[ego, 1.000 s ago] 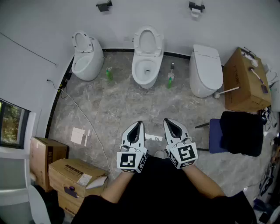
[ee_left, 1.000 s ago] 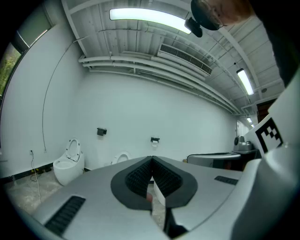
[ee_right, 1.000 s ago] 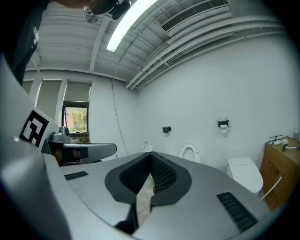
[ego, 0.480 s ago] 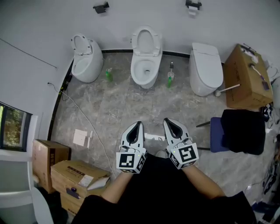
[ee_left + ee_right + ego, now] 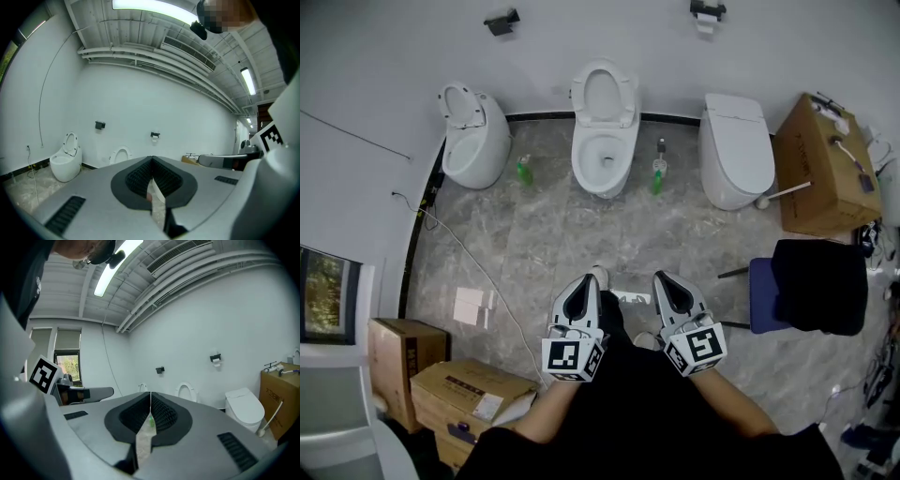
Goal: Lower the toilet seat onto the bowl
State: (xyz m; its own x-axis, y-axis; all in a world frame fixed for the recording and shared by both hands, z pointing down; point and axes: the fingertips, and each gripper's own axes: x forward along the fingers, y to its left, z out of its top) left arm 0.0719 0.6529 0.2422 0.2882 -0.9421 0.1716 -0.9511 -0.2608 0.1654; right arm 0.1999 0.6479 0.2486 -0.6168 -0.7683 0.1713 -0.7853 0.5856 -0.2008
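Stepping closer, we lower the left gripper (image 5: 591, 281) and right gripper (image 5: 664, 279), fingers shut and empty, since the raised seat (image 5: 578, 96) of the middle white ceramic toilet (image 5: 600, 183) stands well ahead.

— Which colours were recorded in the room?
— White toilets (image 5: 603, 141) were pictured on a grey marbled floor (image 5: 544, 234), with green bottles (image 5: 523, 170).
— And nearer?
— Brown boxes (image 5: 814, 169), a blue chair (image 5: 761, 292) and black-and-white square markers (image 5: 565, 359) on the pale grey left gripper (image 5: 590, 280) and right gripper (image 5: 662, 277) were noted.
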